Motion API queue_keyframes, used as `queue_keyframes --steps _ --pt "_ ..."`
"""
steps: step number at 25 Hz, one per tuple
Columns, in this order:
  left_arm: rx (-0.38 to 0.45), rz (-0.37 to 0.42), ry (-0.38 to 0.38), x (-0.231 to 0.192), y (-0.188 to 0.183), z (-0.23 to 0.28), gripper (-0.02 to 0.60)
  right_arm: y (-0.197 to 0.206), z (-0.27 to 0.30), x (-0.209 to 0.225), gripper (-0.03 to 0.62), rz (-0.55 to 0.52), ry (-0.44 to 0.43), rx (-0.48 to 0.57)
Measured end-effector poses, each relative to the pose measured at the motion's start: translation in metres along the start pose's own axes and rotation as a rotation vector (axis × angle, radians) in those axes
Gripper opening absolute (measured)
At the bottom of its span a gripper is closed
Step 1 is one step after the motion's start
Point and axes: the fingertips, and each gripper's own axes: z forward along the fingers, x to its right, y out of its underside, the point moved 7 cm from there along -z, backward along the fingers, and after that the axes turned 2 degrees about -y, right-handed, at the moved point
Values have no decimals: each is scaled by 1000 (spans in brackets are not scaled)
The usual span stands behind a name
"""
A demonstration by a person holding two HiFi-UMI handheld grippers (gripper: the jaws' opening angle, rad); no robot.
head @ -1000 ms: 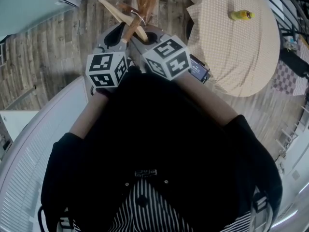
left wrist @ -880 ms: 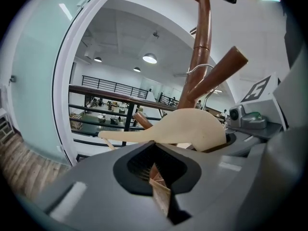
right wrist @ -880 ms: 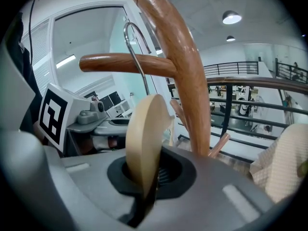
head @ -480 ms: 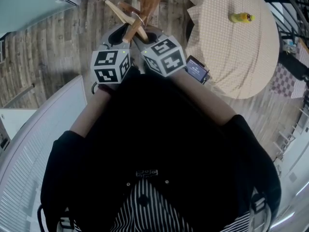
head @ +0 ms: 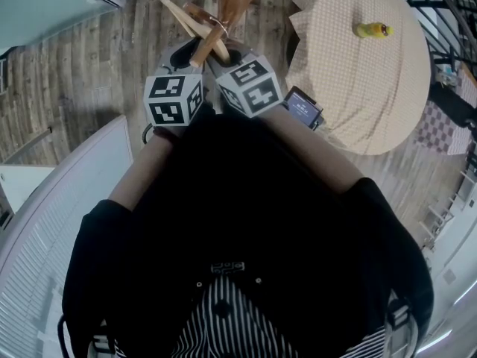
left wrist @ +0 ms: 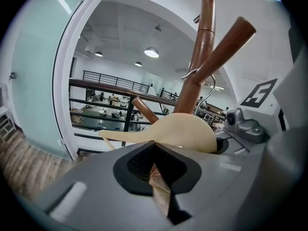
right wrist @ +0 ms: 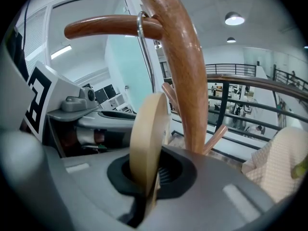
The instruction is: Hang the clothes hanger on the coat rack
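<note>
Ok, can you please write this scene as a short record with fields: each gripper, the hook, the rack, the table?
left gripper: shut on the hanger
right gripper: shut on the hanger
hook: metal, round a peg
rack: brown wooden pole with slanted pegs
table: round, cloth-covered, yellow item on top

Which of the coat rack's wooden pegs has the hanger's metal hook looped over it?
The upper peg, jutting left from the pole in the right gripper view: the metal hook loops over it by the pole. The lower pegs are bare.
</note>
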Motion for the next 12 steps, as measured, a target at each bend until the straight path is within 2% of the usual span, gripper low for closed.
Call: queue_keyframes --steps 1,2,4,12 --pt "3 -1 -3 -1 0 -1 3 1 1 -1 8 -5 -4 0" --pt "6 -3 -7 -2 1 -1 3 2 1 -3 61 -8 -17 -3" --pt "10 -6 -15 -4 2 -2 3 4 2 -5 94 -9 -39 -11" --pt "25 -16 -39 -3 6 -12 3 5 -16 0 123 -7 1 13"
